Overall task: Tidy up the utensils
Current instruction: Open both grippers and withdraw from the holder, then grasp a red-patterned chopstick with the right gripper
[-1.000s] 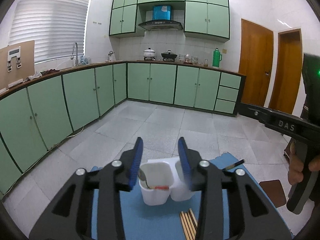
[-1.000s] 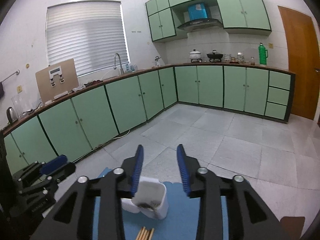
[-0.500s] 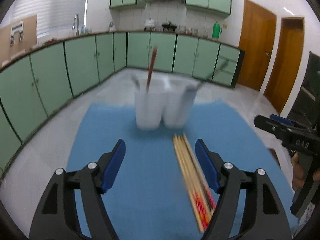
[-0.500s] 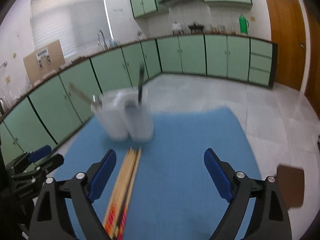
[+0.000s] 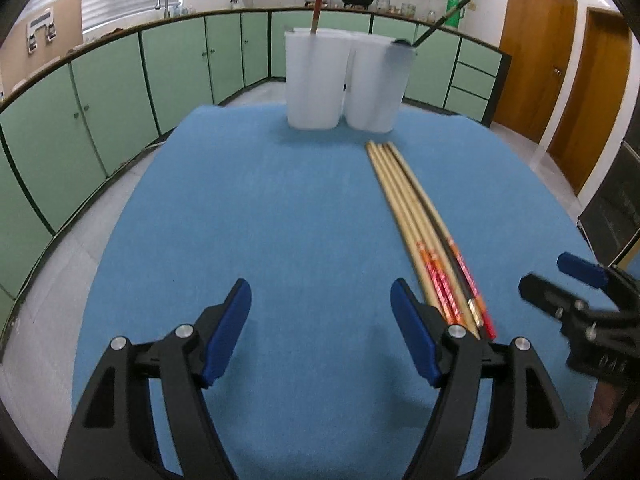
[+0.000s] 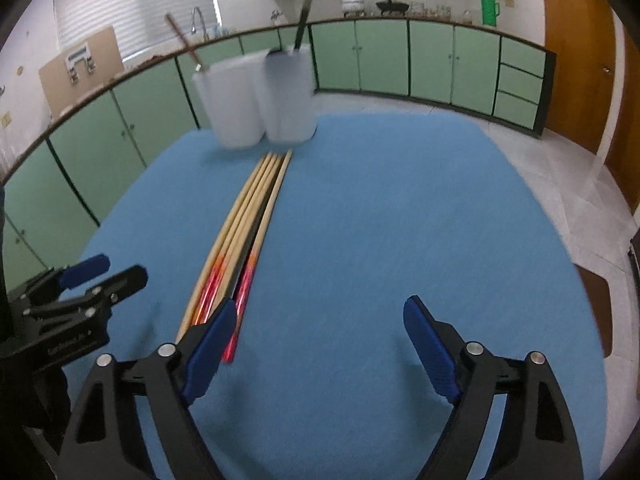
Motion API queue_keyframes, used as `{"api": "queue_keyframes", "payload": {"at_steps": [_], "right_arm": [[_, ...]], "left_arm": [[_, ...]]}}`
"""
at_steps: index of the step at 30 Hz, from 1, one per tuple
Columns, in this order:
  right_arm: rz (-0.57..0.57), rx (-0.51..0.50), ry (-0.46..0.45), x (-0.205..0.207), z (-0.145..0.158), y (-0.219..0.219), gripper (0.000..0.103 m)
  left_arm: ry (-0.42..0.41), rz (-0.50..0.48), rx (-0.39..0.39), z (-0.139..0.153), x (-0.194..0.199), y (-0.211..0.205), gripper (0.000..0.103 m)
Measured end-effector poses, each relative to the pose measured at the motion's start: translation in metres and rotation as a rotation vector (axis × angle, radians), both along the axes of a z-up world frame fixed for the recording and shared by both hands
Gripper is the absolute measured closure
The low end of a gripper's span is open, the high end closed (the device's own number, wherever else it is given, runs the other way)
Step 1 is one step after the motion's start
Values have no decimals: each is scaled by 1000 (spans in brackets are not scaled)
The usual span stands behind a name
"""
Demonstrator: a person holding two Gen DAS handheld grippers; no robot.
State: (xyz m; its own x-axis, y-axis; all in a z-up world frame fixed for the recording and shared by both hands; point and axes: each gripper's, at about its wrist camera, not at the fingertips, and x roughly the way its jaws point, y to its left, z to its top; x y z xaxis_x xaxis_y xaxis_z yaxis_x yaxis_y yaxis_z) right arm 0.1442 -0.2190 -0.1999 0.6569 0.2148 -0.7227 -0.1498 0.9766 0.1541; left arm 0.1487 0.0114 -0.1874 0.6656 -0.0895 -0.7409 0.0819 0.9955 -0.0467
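Note:
Several wooden chopsticks (image 5: 416,224) (image 6: 248,216) with red ends lie side by side on the blue mat (image 5: 240,220). At the mat's far end stand two white cups: one (image 5: 316,80) (image 6: 232,108) holds a red-handled utensil, the other (image 5: 378,84) (image 6: 288,96) a dark-handled one. My left gripper (image 5: 320,304) is open and empty, low over the mat, its right finger beside the chopsticks' red ends. My right gripper (image 6: 320,316) is wide apart, its jaws closing with nothing between them, its left finger just over those red ends.
The mat (image 6: 400,220) covers a small table with tiled floor around it. Green cabinets line the far walls and wooden doors (image 5: 532,48) stand at the right. A brown seat (image 6: 596,304) sits beyond the mat's right edge.
Both grippers have dropped from above the cups to low over the mat's near part and tilted downward. Both jaws have spread wide. The chopsticks and cups have not moved.

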Motion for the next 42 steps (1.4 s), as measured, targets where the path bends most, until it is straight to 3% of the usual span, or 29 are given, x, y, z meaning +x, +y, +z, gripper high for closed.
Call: {"api": "queue_keyframes", "payload": {"at_steps": [5,17,23,29,31,35,42], "right_arm": [[39,-20,42,-9,-12,12,20],[64,-126,46,-9,-16,28,20],[12,-143,45,-9,-14,22,26],[51,-125,30,-12,-13,32,50],[77,-124,24,-11,-11,38,72],[111,-107,27,-10,-10,43,96],[85,-95,28,-11,-11,31,97]], "left_arm": [[23,11,12,-6,-2,4,33],[33,14,14,-6,-5,8,31],[36,13,10,-6,-2,8,30],[45,12,11,-7,-2,7,29],[48,6,12,-7,-3,6,29],[56,-12,11,-8,-3,1,28],[77,-71,-5,-8,-9,-20,28]]}}
